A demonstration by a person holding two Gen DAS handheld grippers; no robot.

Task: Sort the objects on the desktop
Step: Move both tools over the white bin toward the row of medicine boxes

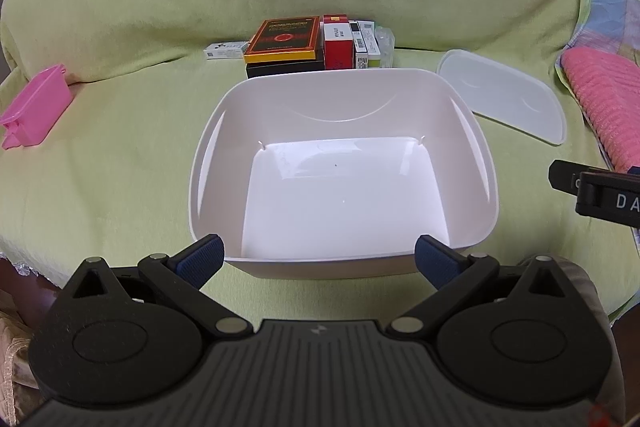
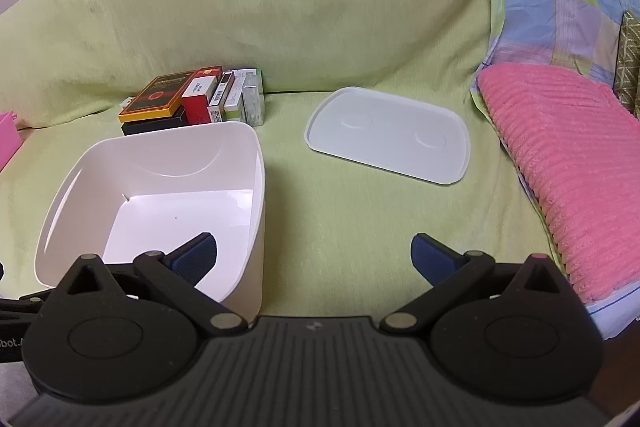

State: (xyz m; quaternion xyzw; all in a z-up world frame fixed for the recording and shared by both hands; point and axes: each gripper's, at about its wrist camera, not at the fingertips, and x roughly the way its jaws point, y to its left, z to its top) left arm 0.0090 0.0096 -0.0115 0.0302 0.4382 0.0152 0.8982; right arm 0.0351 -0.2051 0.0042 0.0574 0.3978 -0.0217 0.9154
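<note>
An empty white plastic bin (image 1: pixel 472 147) (image 2: pixel 72 195) sits on the green-covered sofa seat. Behind it stands a cluster of small boxes (image 1: pixel 312 43) (image 2: pixel 192 99): an orange-and-black box on a black one, a red box, several white ones. The bin's white lid (image 1: pixel 504 95) (image 2: pixel 388 135) lies flat to the right. My left gripper (image 1: pixel 320 259) hangs open just in front of the bin's near wall, holding nothing. My right gripper (image 2: pixel 312 255) is open over the seat, its left finger over the bin's right corner, also holding nothing.
A pink plastic container (image 1: pixel 36 107) (image 2: pixel 8 135) lies at the far left. A pink ribbed cushion (image 1: pixel 604 107) (image 2: pixel 568 163) and a patchwork cloth (image 2: pixel 560 7) border the right side. The sofa back (image 2: pixel 280 7) rises behind the boxes. A small white box (image 1: pixel 226 51) lies left of the stack.
</note>
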